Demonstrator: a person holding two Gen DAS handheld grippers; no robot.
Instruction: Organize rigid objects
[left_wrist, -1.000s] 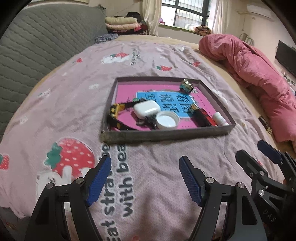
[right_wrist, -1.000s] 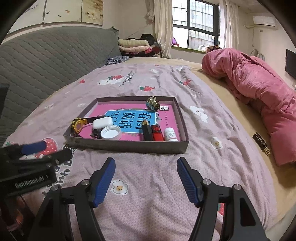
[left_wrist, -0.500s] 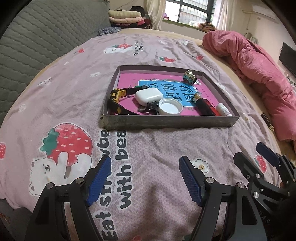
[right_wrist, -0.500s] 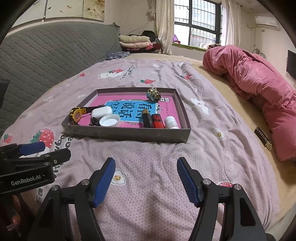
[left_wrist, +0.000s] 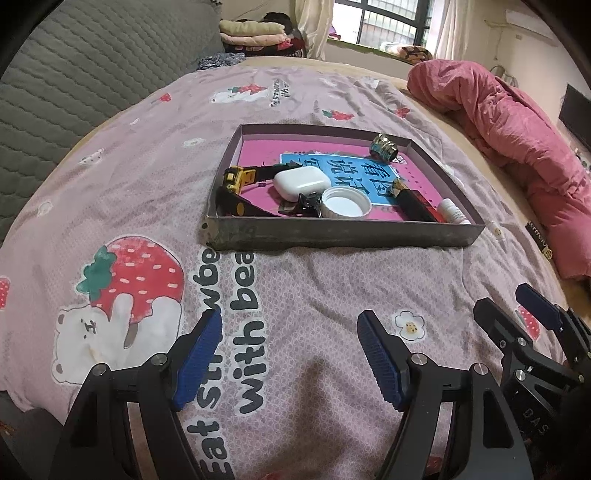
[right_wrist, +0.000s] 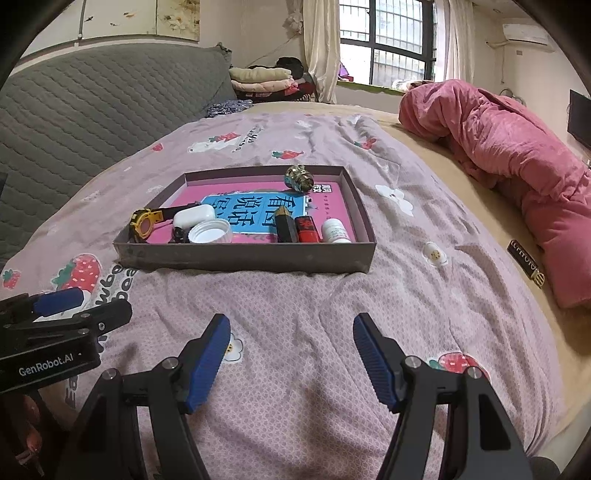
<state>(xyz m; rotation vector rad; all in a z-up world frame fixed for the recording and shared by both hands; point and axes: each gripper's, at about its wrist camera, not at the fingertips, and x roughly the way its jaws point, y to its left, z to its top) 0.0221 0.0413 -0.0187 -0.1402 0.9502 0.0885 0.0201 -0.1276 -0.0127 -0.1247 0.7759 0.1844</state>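
Note:
A shallow grey box (left_wrist: 340, 233) (right_wrist: 243, 256) lies on the bed, lined with a pink and blue sheet. In it lie a yellow watch (left_wrist: 236, 179) (right_wrist: 144, 224), a white earbud case (left_wrist: 301, 182) (right_wrist: 194, 215), a white cap (left_wrist: 345, 202) (right_wrist: 210, 232), a gold knob (left_wrist: 384, 147) (right_wrist: 300, 178), a dark lighter (right_wrist: 286, 229), a red lighter (right_wrist: 307, 229) and a small white bottle (left_wrist: 453, 213) (right_wrist: 334, 232). My left gripper (left_wrist: 290, 360) and my right gripper (right_wrist: 291, 360) are open and empty, hovering over the bedspread in front of the box.
The bed has a pink strawberry-print cover (left_wrist: 147, 206). A rumpled pink quilt (right_wrist: 517, 162) lies along the right side. A grey padded headboard (right_wrist: 92, 110) stands at the left. Folded clothes (right_wrist: 266, 79) sit at the far end by the window.
Both grippers have drawn back from the box, which now sits farther away in both views. Both grippers stay open and empty.

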